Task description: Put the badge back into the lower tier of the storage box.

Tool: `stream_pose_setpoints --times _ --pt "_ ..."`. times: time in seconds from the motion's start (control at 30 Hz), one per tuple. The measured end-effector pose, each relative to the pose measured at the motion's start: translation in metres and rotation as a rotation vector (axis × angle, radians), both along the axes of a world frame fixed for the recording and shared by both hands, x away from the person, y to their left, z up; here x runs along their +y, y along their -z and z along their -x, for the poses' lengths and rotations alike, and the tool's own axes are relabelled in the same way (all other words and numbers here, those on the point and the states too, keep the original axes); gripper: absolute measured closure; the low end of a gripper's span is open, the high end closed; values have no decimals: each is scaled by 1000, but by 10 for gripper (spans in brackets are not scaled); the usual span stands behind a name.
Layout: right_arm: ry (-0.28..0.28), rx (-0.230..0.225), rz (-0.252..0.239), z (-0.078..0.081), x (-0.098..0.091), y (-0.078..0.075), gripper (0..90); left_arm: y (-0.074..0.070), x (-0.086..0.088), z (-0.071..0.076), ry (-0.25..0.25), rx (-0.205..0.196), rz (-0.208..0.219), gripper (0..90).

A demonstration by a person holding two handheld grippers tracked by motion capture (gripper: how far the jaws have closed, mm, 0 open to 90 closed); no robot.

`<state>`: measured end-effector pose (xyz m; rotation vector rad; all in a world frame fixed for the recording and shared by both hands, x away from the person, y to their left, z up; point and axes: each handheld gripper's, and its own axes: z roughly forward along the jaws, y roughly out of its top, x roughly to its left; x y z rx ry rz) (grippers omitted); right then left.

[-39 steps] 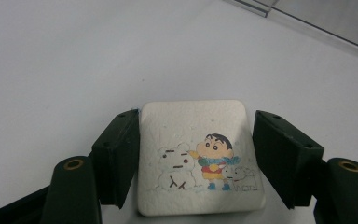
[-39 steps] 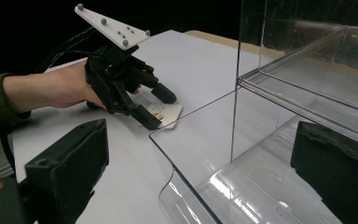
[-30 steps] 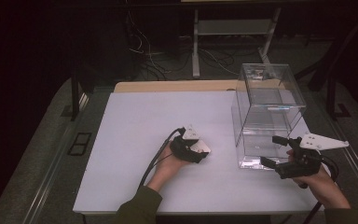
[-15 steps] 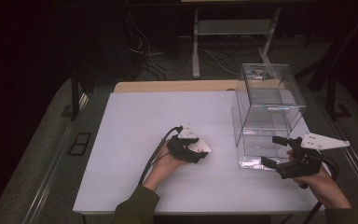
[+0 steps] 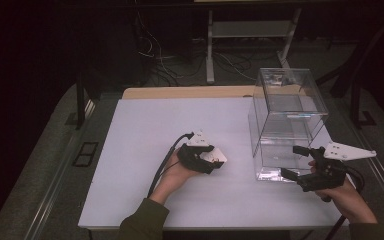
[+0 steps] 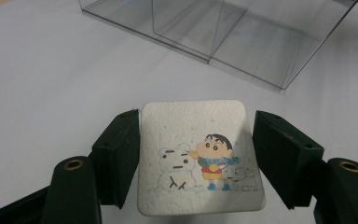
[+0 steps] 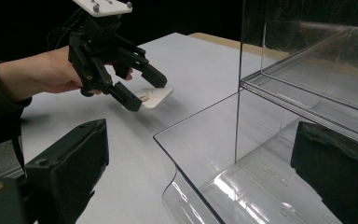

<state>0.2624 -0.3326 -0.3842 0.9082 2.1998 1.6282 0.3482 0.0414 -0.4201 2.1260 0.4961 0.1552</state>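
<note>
My left gripper (image 5: 216,159) is shut on a white square card (image 6: 193,135) with a cartoon of a child and a snowman, its pads gripping two opposite edges. It holds the card (image 7: 157,96) just above the white table (image 5: 140,130), left of a clear two-level acrylic box (image 5: 287,115). In the right gripper view the left gripper (image 7: 148,91) hangs tilted down, with the card sticking out of it. My right gripper (image 5: 290,161) is open at the box's near bottom corner. The right gripper (image 7: 205,149) straddles the box's front edge (image 7: 200,140), one jaw outside and one seen through the clear wall.
The box stands at the table's right side, its open front facing left. A tan strip (image 5: 190,92) runs along the table's far edge. Cables (image 5: 165,165) trail from the left gripper towards the near edge. Dark floor and a metal stand (image 5: 210,50) lie beyond.
My left gripper has risen a little off the table with the card still in it. The right gripper and the box have kept still.
</note>
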Motion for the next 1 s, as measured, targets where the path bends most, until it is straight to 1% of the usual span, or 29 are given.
stream_pose_setpoints --times 0.37,0.4,0.53,0.73,0.87,0.97,1.0 --pt "3 -2 -6 0 0 1 38 -14 2 4 32 -1 30 322" --pt "3 0 -7 0 0 1 38 -14 2 5 33 3 39 323" --pt "3 -7 -8 0 0 1 38 -19 2 6 47 0 48 322" --pt "4 -14 -10 0 0 2 38 -25 0 10 67 6 76 322" --pt "5 -17 -9 0 0 2 38 -28 -1 11 84 3 78 323" --pt "7 -17 -8 0 0 2 38 -30 -2 13 86 4 86 322" --pt "8 -17 -8 0 0 2 38 -31 -2 13 89 -1 84 322"
